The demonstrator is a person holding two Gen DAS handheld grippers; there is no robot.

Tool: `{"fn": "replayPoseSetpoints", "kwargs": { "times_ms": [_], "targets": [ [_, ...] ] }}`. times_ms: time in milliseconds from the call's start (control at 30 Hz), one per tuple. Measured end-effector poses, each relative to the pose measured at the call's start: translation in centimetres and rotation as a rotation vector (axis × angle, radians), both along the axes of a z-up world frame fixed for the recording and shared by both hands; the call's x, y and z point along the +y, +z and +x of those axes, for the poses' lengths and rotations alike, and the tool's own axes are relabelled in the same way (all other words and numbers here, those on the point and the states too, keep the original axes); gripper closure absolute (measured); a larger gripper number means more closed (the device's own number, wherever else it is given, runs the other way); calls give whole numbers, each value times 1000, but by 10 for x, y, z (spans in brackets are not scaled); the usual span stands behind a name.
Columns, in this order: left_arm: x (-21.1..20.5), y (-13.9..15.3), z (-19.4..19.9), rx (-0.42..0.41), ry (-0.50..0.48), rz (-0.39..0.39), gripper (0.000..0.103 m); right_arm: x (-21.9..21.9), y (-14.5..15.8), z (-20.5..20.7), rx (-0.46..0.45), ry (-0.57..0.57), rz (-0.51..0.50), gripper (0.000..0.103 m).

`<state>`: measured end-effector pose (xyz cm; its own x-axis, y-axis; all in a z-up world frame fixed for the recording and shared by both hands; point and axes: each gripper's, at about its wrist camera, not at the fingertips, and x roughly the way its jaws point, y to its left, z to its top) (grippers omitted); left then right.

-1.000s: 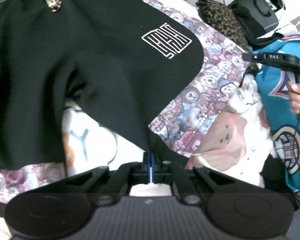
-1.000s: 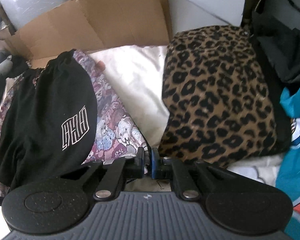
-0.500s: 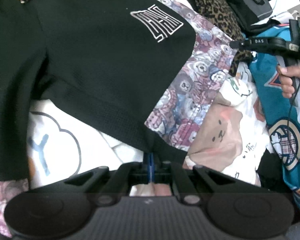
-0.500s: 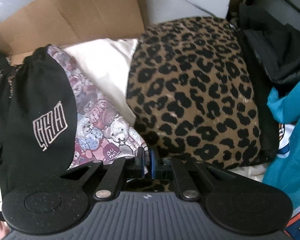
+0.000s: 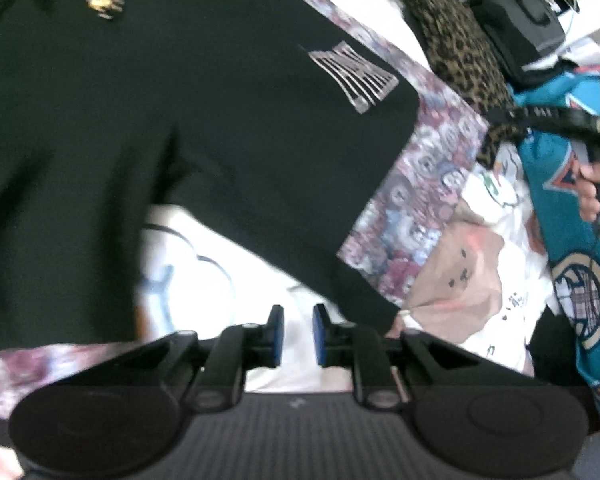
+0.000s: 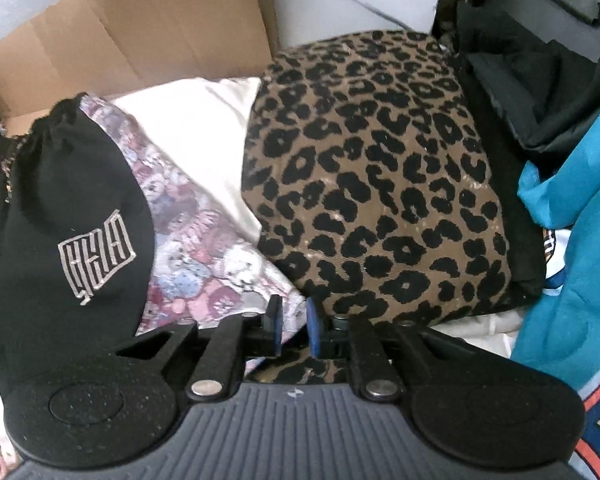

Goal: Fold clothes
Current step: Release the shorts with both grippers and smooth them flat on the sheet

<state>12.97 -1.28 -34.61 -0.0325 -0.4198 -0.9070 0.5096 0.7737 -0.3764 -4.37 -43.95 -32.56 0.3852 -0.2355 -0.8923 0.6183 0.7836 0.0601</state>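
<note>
Black shorts (image 5: 188, 128), white block logo (image 5: 354, 76) near one leg hem, gathered waistband with a drawcord toggle (image 5: 100, 0) at the far end; laid spread over a bear-print cloth (image 5: 416, 184) on a bed heaped with garments. One leg hem corner lies just beside the left gripper (image 5: 298, 334), to its right. Left gripper: blue-padded jaws have just been opening and stand slightly apart, nothing between them, white printed fabric (image 5: 204, 276) showing through the gap. Right gripper (image 6: 292, 328): jaws likewise have just been opening, slightly apart; the bear-print cloth's edge shows through the gap, no pad pressing on it as far as can be told. It hovers at the near edge of a leopard-print cushion (image 6: 380, 184), the shorts well off to its left. Adjacent items: cream pillow (image 6: 196, 128), cardboard sheet (image 6: 140, 28) at the back, teal jersey (image 6: 572, 208) at the right, dark bag (image 6: 540, 92) behind it. A hand (image 5: 596, 184) on the right tool's handle shows at the left view's right edge. Condition: shorts flat but not yet folded. Risks, as judgement: a bite at the hem corner may also gather the white fabric or bear cloth beneath, dragging the underlayers along; the smooth knit may slip from narrow pads mid-fold and skew the crease; the right jaws may catch the cushion or cloth rather than the shorts; motion blur in the left view leaves the hem's exact edge uncertain.
</note>
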Motion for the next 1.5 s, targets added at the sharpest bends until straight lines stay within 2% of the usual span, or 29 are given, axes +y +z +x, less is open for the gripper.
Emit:
{"fn": "replayPoseSetpoints", "kwargs": {
  "times_ms": [33, 167, 200, 233, 433, 667, 700, 733, 800, 1100, 1300, 1500],
  "targets": [
    [6, 4, 1, -11, 11, 5, 86, 2, 4, 0, -3, 7, -2, 72],
    [35, 22, 2, -53, 77, 17, 61, 14, 19, 3, -35, 22, 1, 64],
    [41, 26, 1, -69, 93, 24, 56, 19, 23, 4, -45, 27, 1, 58],
    [48, 30, 0, -85, 104, 31, 54, 23, 27, 5, -57, 33, 1, 52],
    [94, 52, -5, -154, 184, 77, 41, 57, 55, 10, -140, 81, -24, 38],
    [143, 69, -4, -192, 257, 116, 40, 88, 82, 17, -219, 134, -47, 39],
    [150, 70, -3, -195, 268, 121, 39, 91, 85, 19, -235, 149, -31, 44],
    [156, 70, -2, -199, 277, 125, 39, 95, 88, 22, -249, 166, -11, 54],
    [168, 68, 0, -199, 296, 130, 39, 103, 89, 29, -252, 199, 1, 57],
    [214, 41, 4, -236, 342, 173, 39, 146, 63, 66, -212, 313, 3, 55],
    [243, 22, 10, -236, 388, 195, 39, 171, 40, 90, -181, 360, 30, 54],
    [267, 13, 20, -250, 426, 205, 39, 194, 29, 111, -178, 413, 75, 50]
  ]
}}
